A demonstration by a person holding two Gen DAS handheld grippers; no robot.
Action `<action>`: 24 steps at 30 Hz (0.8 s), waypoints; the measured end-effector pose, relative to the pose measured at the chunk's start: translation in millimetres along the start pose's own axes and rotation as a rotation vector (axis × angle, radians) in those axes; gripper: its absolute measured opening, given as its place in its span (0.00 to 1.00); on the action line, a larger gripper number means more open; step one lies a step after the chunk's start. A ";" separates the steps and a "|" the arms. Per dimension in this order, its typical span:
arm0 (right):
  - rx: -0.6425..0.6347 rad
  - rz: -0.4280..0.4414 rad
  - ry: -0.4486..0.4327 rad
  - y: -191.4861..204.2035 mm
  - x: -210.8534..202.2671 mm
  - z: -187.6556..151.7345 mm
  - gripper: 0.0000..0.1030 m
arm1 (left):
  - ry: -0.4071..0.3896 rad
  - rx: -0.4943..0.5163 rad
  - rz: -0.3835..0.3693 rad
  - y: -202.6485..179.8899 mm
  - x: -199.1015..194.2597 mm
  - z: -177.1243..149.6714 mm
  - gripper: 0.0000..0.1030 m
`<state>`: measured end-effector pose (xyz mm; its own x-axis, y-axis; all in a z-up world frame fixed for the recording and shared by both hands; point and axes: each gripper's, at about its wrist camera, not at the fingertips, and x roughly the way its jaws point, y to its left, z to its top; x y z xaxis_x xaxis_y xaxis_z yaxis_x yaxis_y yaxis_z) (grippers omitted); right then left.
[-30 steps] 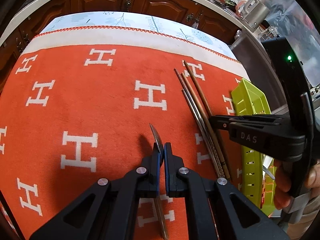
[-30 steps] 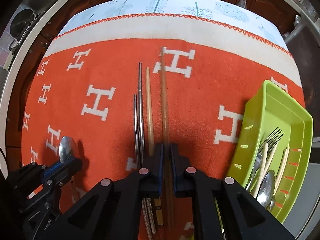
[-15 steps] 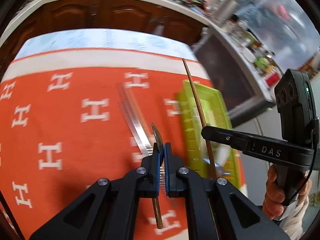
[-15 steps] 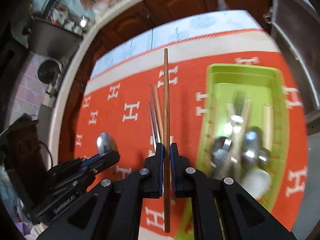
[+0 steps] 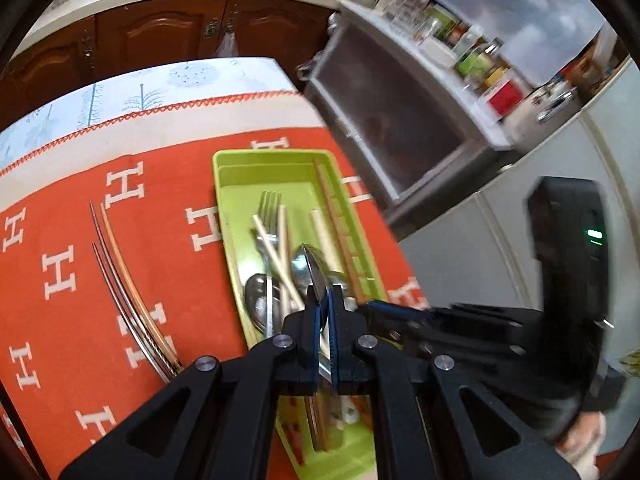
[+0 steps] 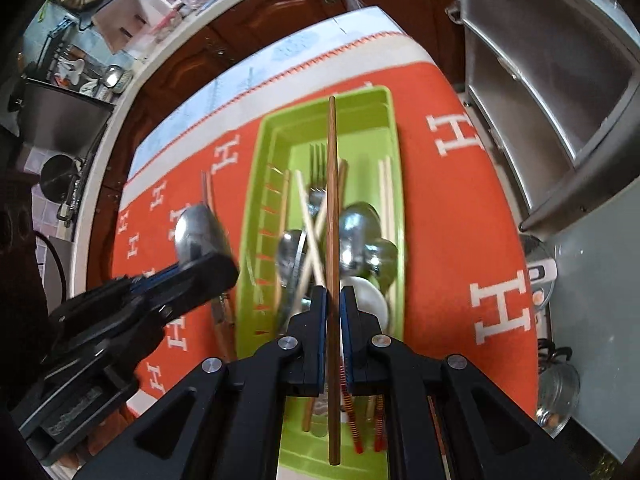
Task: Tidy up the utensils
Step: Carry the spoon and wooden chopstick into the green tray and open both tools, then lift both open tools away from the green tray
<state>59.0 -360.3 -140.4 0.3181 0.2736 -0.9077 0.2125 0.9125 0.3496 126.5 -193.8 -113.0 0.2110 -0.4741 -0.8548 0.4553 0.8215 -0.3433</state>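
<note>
My left gripper (image 5: 325, 292) is shut on a metal spoon (image 5: 313, 268), held edge-on above the green tray (image 5: 256, 158). In the right wrist view the same spoon (image 6: 196, 236) shows in the left gripper (image 6: 208, 266) left of the tray. My right gripper (image 6: 333, 292) is shut on a brown wooden chopstick (image 6: 331, 184), held lengthwise over the green tray (image 6: 384, 96). The tray holds a fork (image 5: 269, 208), spoons and pale chopsticks. Several chopsticks (image 5: 120, 276) still lie on the orange cloth left of the tray.
The orange H-patterned cloth (image 5: 152, 240) covers the table. A metal cabinet (image 5: 392, 120) stands right beyond the table edge. Wooden cupboards (image 5: 160, 32) run along the back. A pot lid (image 6: 558, 388) lies off the table at right.
Both grippers have swung right from the cloth to over the green tray, carrying the spoon and the wooden chopstick. The other chopsticks stay on the cloth.
</note>
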 end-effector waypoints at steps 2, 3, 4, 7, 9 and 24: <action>0.004 0.001 0.021 0.8 11.5 -1.0 0.07 | 0.021 0.001 0.034 1.7 13.0 1.1 0.03; 0.008 0.001 0.025 0.9 15.2 -2.2 0.07 | 0.032 0.000 0.043 3.5 17.6 0.9 0.09; 0.017 -0.003 0.026 -2.0 15.9 -5.0 0.08 | 0.035 -0.003 0.047 6.6 19.0 0.0 0.13; 0.028 0.006 0.020 -2.7 22.8 -3.9 0.08 | 0.029 -0.006 0.064 10.6 13.7 -5.2 0.26; 0.028 0.007 0.011 -2.3 24.1 -3.1 0.09 | 0.023 -0.003 0.069 13.0 6.6 -7.5 0.31; -0.062 0.058 -0.059 49.6 -14.6 -11.8 0.12 | -0.063 -0.003 0.165 36.1 -54.5 -31.2 0.48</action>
<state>54.0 -315.5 -112.6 0.3827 0.3097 -0.8704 0.1352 0.9132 0.3844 104.5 -128.5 -90.9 0.3363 -0.3518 -0.8736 0.4072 0.8908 -0.2019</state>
